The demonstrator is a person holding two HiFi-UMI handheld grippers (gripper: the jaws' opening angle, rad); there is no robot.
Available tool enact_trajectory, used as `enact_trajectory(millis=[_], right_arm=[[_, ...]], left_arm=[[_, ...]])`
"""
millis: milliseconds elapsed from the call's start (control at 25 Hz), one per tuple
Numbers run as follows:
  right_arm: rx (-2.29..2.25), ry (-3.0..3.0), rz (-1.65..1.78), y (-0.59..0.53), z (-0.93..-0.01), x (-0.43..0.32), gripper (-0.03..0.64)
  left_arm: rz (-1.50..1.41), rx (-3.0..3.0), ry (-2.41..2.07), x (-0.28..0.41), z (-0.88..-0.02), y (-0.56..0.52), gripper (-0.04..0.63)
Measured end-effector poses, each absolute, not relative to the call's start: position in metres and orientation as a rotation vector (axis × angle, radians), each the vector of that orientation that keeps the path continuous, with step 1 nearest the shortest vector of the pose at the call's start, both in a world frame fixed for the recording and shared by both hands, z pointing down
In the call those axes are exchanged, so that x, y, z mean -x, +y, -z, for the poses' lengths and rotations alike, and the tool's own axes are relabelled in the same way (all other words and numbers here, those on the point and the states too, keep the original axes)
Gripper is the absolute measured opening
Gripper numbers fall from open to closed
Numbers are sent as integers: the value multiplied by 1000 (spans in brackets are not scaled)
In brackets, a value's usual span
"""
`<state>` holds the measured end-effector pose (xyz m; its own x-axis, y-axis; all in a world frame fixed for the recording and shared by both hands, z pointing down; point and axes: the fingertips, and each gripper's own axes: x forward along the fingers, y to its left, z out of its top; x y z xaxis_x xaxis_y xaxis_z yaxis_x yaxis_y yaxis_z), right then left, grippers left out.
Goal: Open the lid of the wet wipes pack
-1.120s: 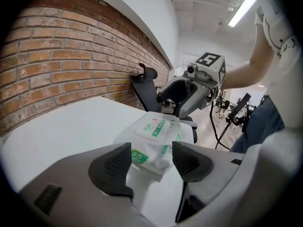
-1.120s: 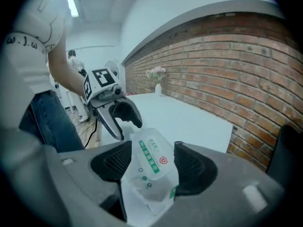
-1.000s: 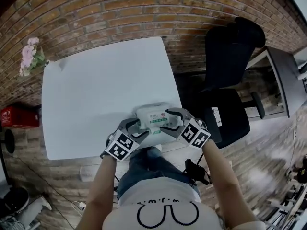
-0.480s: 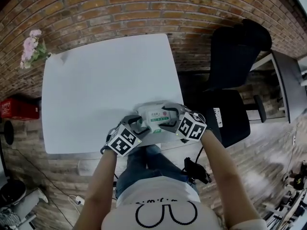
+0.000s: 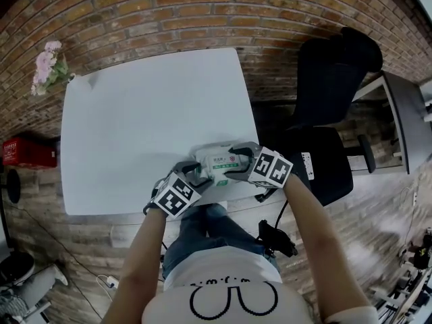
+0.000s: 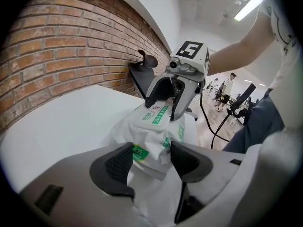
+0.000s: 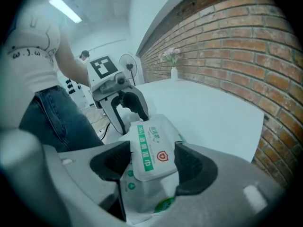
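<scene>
White tabletop (image 5: pixel 135 113): wet wipes pack (image 5: pixel 217 164) pinched between left gripper (image 6: pixel 151 157) fingers. Right gripper (image 7: pixel 152 162) fingers have closed in astride lid (image 7: pixel 150 148), still unopened; lift likely next.

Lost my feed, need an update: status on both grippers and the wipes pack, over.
Left gripper shut on end of wet wipes pack. Right gripper shut on its lid. Lid looks barely lifted, if at all. Nothing blocking.

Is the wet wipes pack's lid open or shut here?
Shut, as far as shows: the lid lies flat on the pack, with the right gripper clamped on its sides.
</scene>
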<state>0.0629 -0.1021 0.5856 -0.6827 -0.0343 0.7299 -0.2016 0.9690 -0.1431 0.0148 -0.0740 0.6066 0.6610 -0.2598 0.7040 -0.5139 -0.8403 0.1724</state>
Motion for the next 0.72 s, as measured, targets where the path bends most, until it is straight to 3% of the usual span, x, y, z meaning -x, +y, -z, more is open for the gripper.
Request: enact_trajectory(millis=[440, 720], right_arm=[[-141, -2347, -566, -109, -580, -61, 295], [-106, -2308, -549, -112, -576, -61, 293]], left_arm=[[-970, -2533, -603, -17, -608, -75, 247], [-974, -2528, -583, -15, -609, -76, 247]])
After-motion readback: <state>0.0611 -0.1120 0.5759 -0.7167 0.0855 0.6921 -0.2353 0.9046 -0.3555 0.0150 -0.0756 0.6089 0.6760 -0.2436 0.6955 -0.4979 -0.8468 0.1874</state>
